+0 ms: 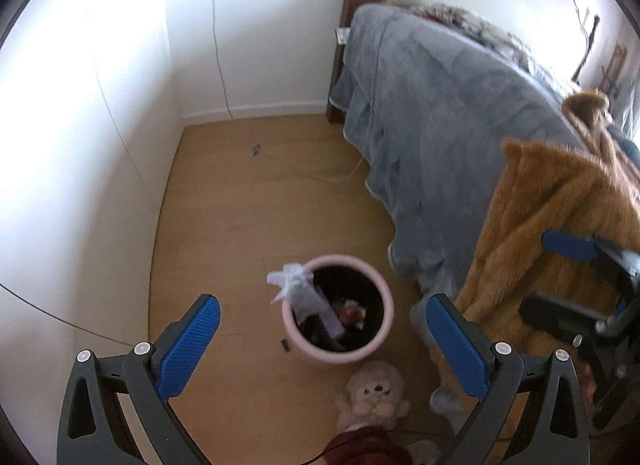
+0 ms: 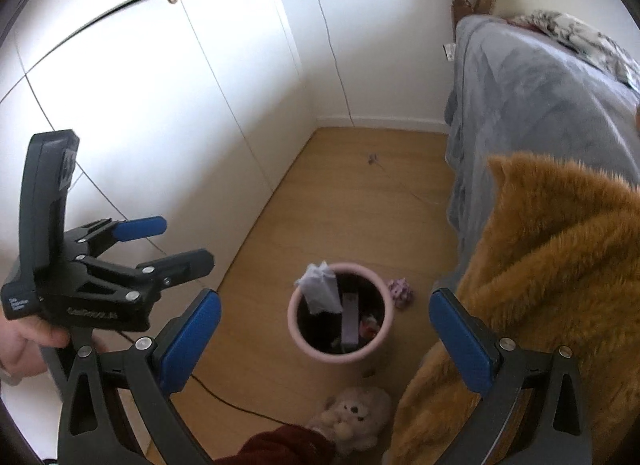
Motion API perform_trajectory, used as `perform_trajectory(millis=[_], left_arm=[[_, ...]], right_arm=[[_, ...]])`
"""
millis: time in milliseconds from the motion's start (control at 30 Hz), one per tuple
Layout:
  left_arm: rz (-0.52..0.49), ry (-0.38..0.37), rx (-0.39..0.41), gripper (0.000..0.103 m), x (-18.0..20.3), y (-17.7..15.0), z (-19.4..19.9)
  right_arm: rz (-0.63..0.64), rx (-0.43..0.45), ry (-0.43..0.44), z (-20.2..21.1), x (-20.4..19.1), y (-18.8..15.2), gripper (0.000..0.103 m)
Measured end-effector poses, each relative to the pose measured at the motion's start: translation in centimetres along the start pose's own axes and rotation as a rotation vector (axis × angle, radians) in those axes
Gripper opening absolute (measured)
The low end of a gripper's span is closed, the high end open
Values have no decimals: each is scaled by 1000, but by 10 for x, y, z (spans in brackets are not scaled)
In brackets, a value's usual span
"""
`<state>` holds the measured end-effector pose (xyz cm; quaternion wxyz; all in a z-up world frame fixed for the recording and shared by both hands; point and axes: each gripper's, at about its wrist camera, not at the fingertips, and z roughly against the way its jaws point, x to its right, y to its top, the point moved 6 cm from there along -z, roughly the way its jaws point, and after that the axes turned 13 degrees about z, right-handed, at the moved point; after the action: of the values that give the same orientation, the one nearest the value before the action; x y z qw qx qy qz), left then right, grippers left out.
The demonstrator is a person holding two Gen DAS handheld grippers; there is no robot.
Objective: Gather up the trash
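Pink and round, a small waste bin [image 1: 316, 351] is standing on a light wooden floor [image 1: 248, 201] in a bedroom, seen from above by two cameras. Its dark inside is holding mixed trash, including a pale strip and something red. A crumpled white tissue [image 1: 294, 285] is appearing over the bin's near-left rim, partly above the opening; whether it is touching the rim or is in mid-air cannot be told.

Both tongs are hanging above the bin with nothing between their blue pads. The left gripper [image 1: 322, 339] is standing wide, its jaws framing the bin. The right gripper [image 2: 324, 339] is standing equally wide, also framing the bin from its own view. In the right camera, the left gripper is showing at the left edge, held by a hand [image 2: 24, 339], its jaws spread apart.

A bed draped in a grey blanket [image 1: 432, 105] is filling the right side, with a furry brown throw [image 1: 560, 217] hanging over its near corner. A pale plush toy [image 1: 372, 395] is lying on the floor just in front of the bin. A small purplish crumpled scrap [image 2: 401, 292] is lying on the floor just beside the bin, towards the bed. White cupboard doors [image 2: 140, 85] are lining the left wall, and a thin cable [image 1: 218, 45] is running down the far wall to the floor.
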<state>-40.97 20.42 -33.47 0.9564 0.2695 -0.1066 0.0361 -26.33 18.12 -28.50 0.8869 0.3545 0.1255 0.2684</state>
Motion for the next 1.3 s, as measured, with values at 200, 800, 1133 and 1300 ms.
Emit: perform_trajectory(millis=[200, 800, 1133, 1300], left_arm=[[24, -14, -23, 103, 1, -9, -4], [14, 3, -2, 103, 1, -5, 1], [10, 17, -19, 103, -2, -6, -2], [11, 14, -16, 103, -1, -5, -4]], right_arm=[[-1, -11, -2, 2, 2, -5, 103], [24, -12, 13, -3, 1, -3, 103], [29, -16, 22, -4, 0, -1, 103], [35, -20, 25, -5, -2, -1, 103]])
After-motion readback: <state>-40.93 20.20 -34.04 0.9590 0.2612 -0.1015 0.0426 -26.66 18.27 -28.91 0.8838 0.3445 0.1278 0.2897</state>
